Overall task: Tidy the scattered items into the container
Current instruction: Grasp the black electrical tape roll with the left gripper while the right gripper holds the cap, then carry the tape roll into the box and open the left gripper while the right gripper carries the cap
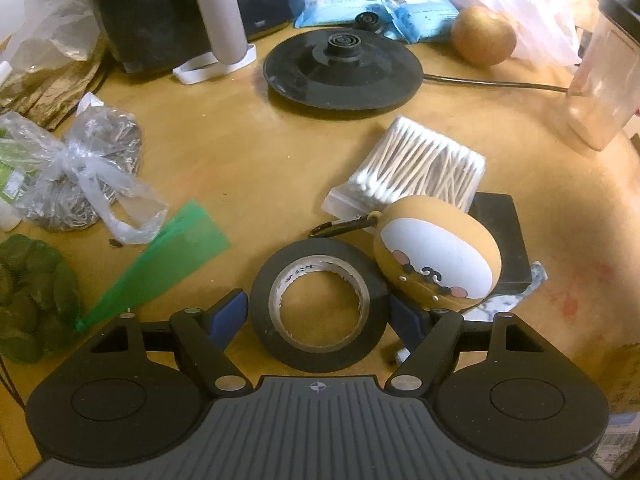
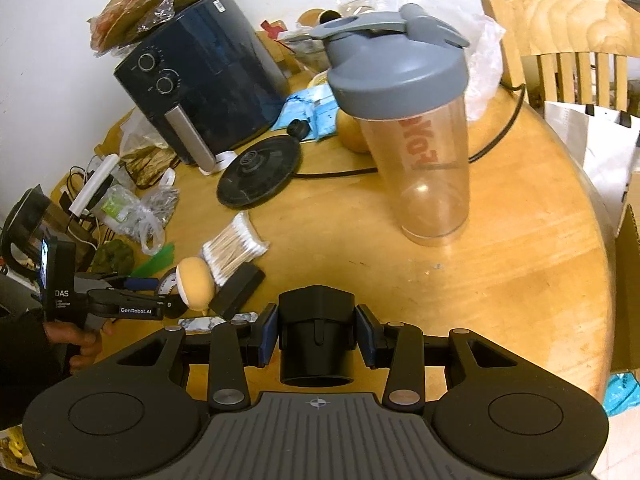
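Note:
A black tape roll [image 1: 320, 306] lies flat on the wooden table [image 1: 240, 168] between the fingers of my left gripper [image 1: 318, 314], which is open around it with small gaps on both sides. A tan round case with a cartoon face [image 1: 436, 256] leans against the roll's right side. A bag of cotton swabs [image 1: 416, 168] lies behind it, beside a black box [image 1: 500, 236]. My right gripper [image 2: 316, 336] is shut on a black cylindrical adapter [image 2: 316, 336], held above the table. The left gripper also shows in the right wrist view [image 2: 148, 284].
A black kettle base [image 1: 342, 68] with its cord, an air fryer [image 2: 200, 84], a clear shaker bottle with grey lid [image 2: 416, 132], plastic bags [image 1: 80, 176], a green net bag [image 1: 32, 296], wipe packs [image 1: 376, 8] and a round fruit [image 1: 484, 36] crowd the table. A wooden chair [image 2: 560, 36] stands behind it.

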